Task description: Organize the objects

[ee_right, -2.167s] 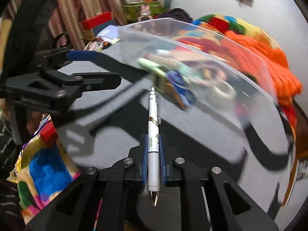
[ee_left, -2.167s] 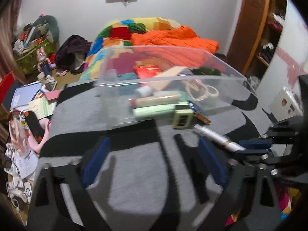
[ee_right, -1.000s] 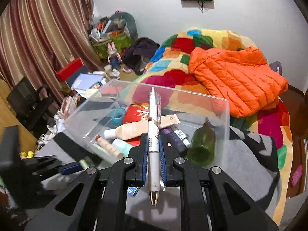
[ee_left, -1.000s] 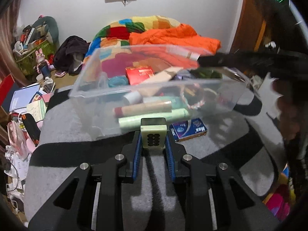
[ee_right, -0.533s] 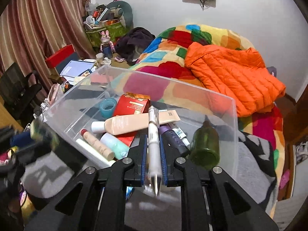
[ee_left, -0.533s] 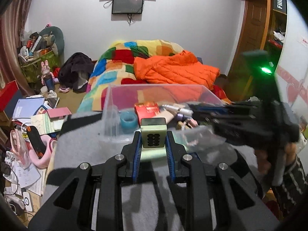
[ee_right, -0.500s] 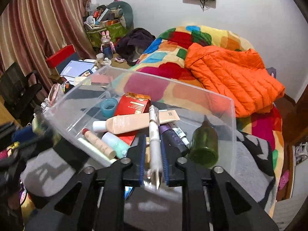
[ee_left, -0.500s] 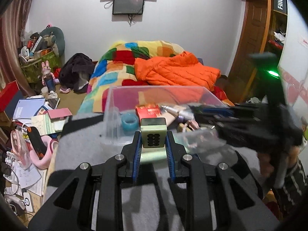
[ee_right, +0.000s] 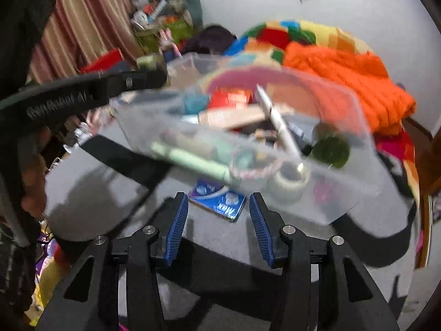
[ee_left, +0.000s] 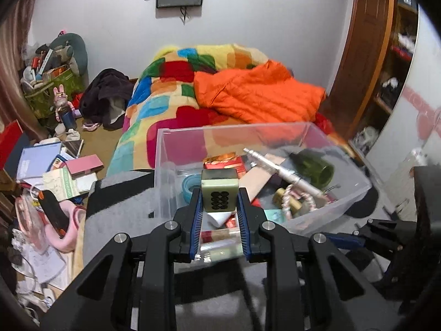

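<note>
Dropping-off step, judged midway. Left gripper [ee_left: 220,201], centre of the left wrist view: jaws nearly closed, pinching a green tile [ee_left: 219,191] over the near wall of the clear bin [ee_left: 355,190]. Right gripper [ee_right: 218,222], lower centre of its blurred view: jaws just been opening, nothing between them; white pen [ee_right: 278,122] lying slantwise inside the bin. Blue packet [ee_right: 217,200] flat on the grey worktop [ee_right: 91,193] against the bin's near wall. Next, probably: tile forward past the wall, then release; packet after.
</note>
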Demonstrator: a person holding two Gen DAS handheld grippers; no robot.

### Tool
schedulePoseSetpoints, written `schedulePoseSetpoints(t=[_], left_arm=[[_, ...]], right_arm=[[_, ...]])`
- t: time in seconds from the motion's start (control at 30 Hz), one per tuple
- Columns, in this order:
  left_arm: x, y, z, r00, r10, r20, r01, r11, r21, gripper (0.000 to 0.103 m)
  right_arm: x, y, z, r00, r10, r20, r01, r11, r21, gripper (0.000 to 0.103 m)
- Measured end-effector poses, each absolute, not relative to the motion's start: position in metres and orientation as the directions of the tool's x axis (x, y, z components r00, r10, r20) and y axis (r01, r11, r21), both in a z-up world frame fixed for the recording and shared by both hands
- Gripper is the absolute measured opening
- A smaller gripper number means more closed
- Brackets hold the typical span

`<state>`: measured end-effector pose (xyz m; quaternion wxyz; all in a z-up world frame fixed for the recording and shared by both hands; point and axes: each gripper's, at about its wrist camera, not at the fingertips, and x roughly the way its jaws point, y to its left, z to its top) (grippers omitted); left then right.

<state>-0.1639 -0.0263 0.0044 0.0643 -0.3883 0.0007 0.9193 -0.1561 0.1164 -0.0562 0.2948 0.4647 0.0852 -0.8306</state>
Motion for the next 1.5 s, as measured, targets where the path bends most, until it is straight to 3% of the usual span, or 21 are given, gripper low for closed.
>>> schedulePoseSetpoints(t=[0.07, 0.17, 0.3, 0.4, 0.77, 0.83, 0.97, 1.2, 1.5], left_arm=[[-0.171, -0.024, 0.000, -0.678, 0.097, -0.728, -0.122, -0.992, -0.019, 0.024], [-0.177, -0.025, -0.007, -0.662, 0.095, -0.743, -0.131, -0.991, -0.010, 0.024], [-0.178, -0.024, -0.011, -0.658, 0.107, -0.746, -0.140, -0.990, -0.019, 0.024], [-0.180, -0.022, -0.017, -0.638, 0.130, -0.759, -0.155, -0.987, -0.039, 0.024], [-0.173, -0.021, -0.009, -0.647, 0.137, -0.750, -0.155, -0.987, -0.046, 0.026], [-0.166, -0.024, 0.000, -0.671, 0.133, -0.729, -0.150, -0.988, -0.042, 0.031], [-0.146, -0.027, 0.021, -0.736, 0.121, -0.666, -0.132, -0.991, -0.035, 0.057], [-0.121, -0.024, 0.035, -0.783, 0.112, -0.612, -0.131, -0.991, -0.014, 0.066], [-0.110, -0.032, 0.026, -0.792, 0.111, -0.600, -0.089, -0.994, -0.066, 0.073]], right_arm=[[-0.161, 0.113, -0.062, -0.380, -0.411, -0.828, 0.545, -0.823, 0.159, 0.054], [-0.167, 0.109, -0.066, -0.391, -0.393, -0.832, 0.504, -0.848, 0.163, 0.056], [-0.164, 0.102, -0.073, -0.412, -0.352, -0.841, 0.491, -0.863, 0.121, 0.056], [-0.156, 0.098, -0.072, -0.448, -0.305, -0.840, 0.496, -0.867, 0.050, 0.049], [-0.124, 0.127, -0.035, -0.488, -0.404, -0.774, 0.541, -0.836, 0.096, 0.048], [-0.122, 0.136, -0.017, -0.521, -0.425, -0.740, 0.536, -0.838, 0.104, 0.048], [-0.132, 0.149, 0.012, -0.590, -0.434, -0.680, 0.502, -0.858, 0.111, 0.048], [-0.182, 0.151, 0.012, -0.626, -0.360, -0.691, 0.414, -0.905, 0.097, 0.048], [-0.201, 0.134, -0.010, -0.560, -0.395, -0.728, 0.442, -0.886, 0.141, 0.048]])
